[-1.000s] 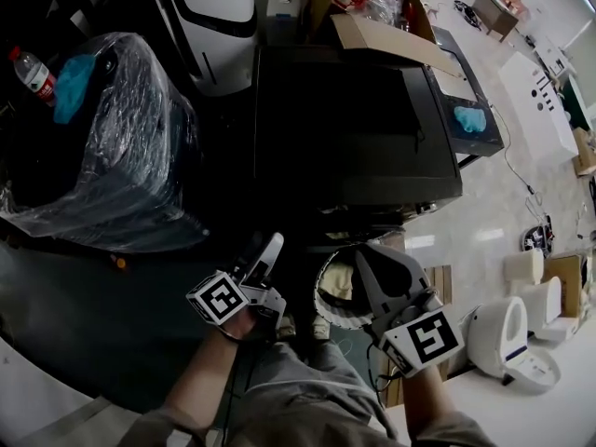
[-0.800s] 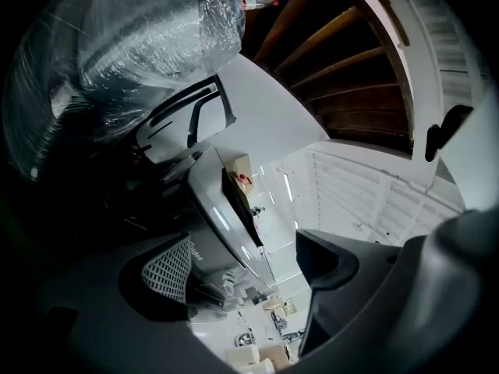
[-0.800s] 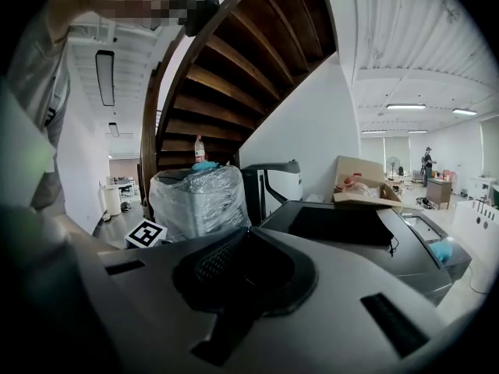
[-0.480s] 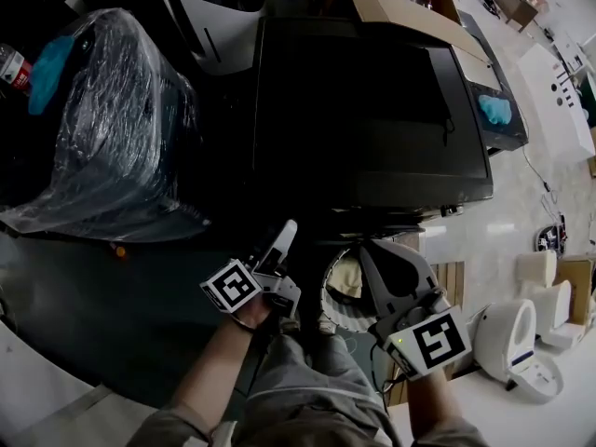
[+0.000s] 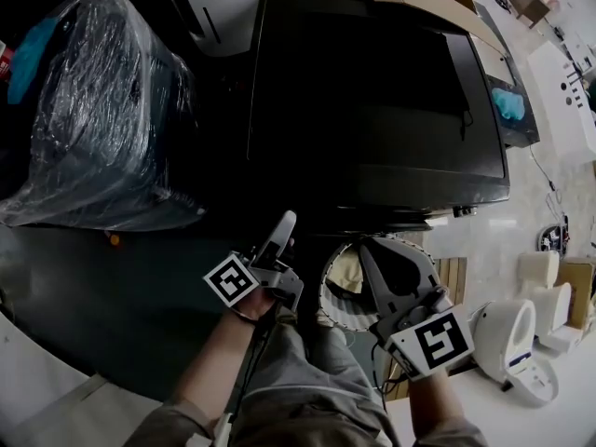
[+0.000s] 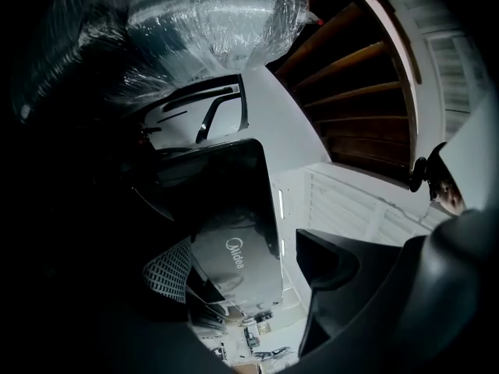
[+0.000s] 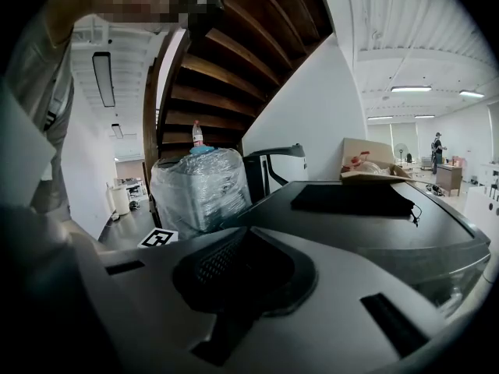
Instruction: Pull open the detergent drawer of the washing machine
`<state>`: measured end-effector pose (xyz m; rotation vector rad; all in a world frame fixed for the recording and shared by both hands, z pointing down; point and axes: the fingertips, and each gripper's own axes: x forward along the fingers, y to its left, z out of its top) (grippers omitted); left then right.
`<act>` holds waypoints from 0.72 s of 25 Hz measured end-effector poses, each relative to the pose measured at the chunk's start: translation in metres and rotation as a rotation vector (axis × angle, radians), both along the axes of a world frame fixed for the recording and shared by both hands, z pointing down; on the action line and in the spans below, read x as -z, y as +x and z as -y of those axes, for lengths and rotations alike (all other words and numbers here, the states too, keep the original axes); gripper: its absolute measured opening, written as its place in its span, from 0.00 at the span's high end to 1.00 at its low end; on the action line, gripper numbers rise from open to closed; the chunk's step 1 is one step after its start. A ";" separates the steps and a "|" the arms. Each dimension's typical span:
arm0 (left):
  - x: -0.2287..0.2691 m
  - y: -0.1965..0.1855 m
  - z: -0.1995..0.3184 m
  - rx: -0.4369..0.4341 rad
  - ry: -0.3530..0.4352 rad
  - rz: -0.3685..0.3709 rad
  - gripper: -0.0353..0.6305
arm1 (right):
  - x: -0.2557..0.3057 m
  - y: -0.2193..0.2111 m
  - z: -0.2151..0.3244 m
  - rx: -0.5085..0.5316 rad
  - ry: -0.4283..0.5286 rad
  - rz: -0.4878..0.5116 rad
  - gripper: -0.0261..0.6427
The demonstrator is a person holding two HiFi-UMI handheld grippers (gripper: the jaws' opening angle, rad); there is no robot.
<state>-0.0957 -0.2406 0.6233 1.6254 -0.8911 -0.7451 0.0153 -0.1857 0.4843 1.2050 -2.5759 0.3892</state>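
Nearest, the left gripper [image 5: 279, 240] has its jaws spread and empty, while the right gripper [image 5: 382, 261] has its jaws pressed together. Both are just short of the dark washing machine's [image 5: 372, 110] front edge, and its detergent drawer cannot be made out. Beyond, to the left, stands a plastic-wrapped appliance [image 5: 93, 110].

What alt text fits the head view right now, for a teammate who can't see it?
Steep downward look onto the top of a dark washing machine, with the left gripper and right gripper held low before its front, neither gripping anything. A plastic-wrapped appliance stands to the machine's left; the detergent drawer cannot be made out.
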 end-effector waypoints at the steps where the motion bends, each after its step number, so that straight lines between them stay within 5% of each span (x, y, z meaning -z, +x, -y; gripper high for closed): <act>1: 0.000 0.000 0.001 0.004 0.004 -0.005 0.32 | -0.004 0.000 0.000 0.005 -0.006 0.001 0.91; 18: -0.009 0.016 0.018 0.055 -0.016 -0.109 0.29 | -0.033 0.005 -0.001 0.014 -0.082 0.017 0.91</act>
